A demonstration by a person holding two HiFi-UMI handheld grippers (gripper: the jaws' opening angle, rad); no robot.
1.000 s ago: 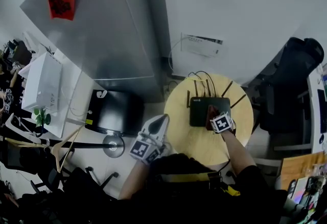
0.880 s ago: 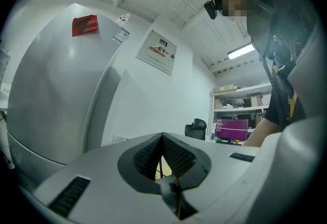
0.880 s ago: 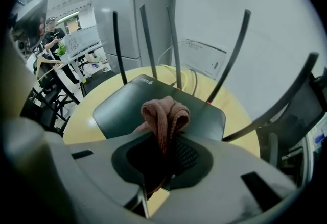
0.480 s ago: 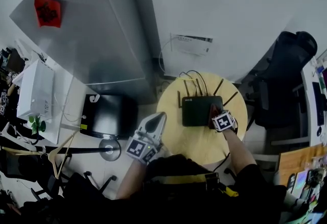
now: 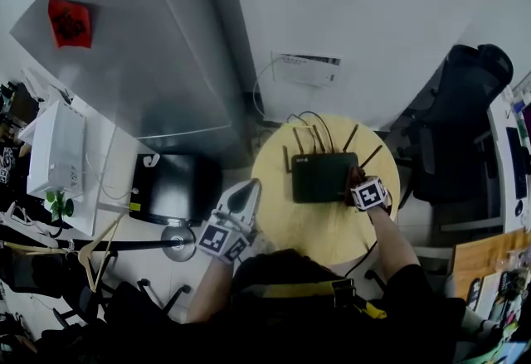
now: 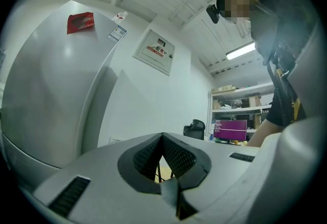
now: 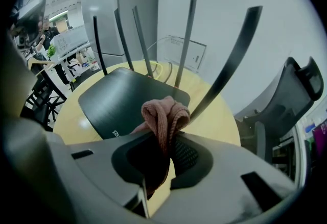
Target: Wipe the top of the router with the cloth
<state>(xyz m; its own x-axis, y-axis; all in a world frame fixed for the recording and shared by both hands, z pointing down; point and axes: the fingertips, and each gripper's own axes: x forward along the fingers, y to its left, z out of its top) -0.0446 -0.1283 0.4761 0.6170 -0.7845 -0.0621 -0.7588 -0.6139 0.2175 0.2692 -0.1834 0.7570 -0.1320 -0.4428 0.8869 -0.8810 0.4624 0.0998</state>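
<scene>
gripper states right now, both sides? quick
Left gripper: closed, nothing in it.
Right gripper: closed on the pink cloth, by the router.

The router's (image 5: 322, 177) flat top lies open ahead of my right gripper (image 7: 163, 139). Upright antennas (image 7: 185, 39) fence its far edge, and one slants close beside the cloth (image 7: 164, 116) I grip. Bare surface (image 5: 315, 225) spreads near and left; an office chair (image 5: 463, 126) stands to the right.

Office-like workroom: swivel chair (image 5: 474, 101), lit monitor (image 6: 231, 130), stocked shelves (image 6: 239, 100).
</scene>
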